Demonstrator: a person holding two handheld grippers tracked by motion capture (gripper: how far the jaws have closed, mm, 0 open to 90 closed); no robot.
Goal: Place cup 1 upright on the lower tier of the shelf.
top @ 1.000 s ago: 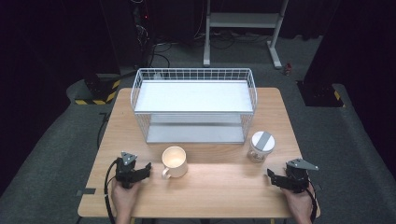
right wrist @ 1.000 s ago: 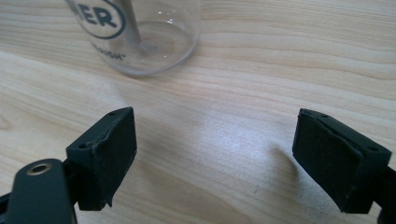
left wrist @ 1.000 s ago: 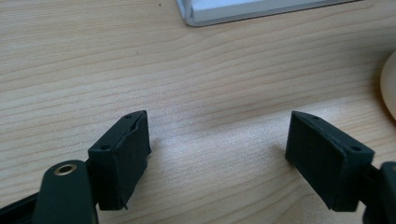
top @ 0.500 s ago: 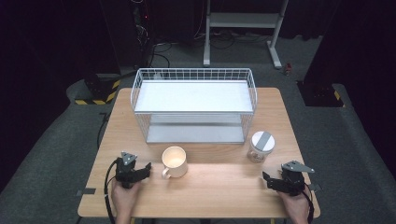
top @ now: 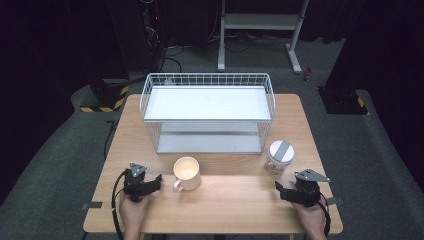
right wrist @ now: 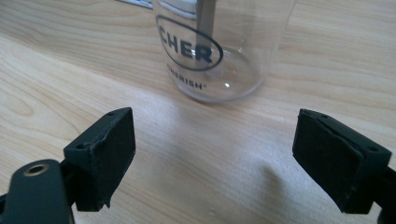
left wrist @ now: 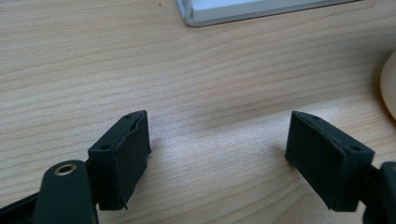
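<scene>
A cream mug (top: 186, 173) stands on the wooden table (top: 235, 200), in front of the rack. Just left of it my left gripper (top: 152, 183) rests open with bare wood between its jaws; the mug's rim (left wrist: 390, 81) shows at the right edge of the left gripper view, past the gripper (left wrist: 219, 140). A clear glass jar (top: 280, 156) with a grey lid stands at the right. My right gripper (top: 284, 191) is open a little short of it. In the right gripper view the jar (right wrist: 219, 56), with dark lettering, stands just ahead of the gripper (right wrist: 215, 135).
A white wire rack (top: 207, 112) with two white shelves fills the table's back half; its lower shelf corner (left wrist: 224, 11) lies ahead of the left gripper. Bare wood stretches between mug and jar. Dark floor, cables and a metal stand lie beyond the table.
My right gripper has shifted slightly left and a bit nearer the table's front edge. The left gripper, mug and jar have not moved.
</scene>
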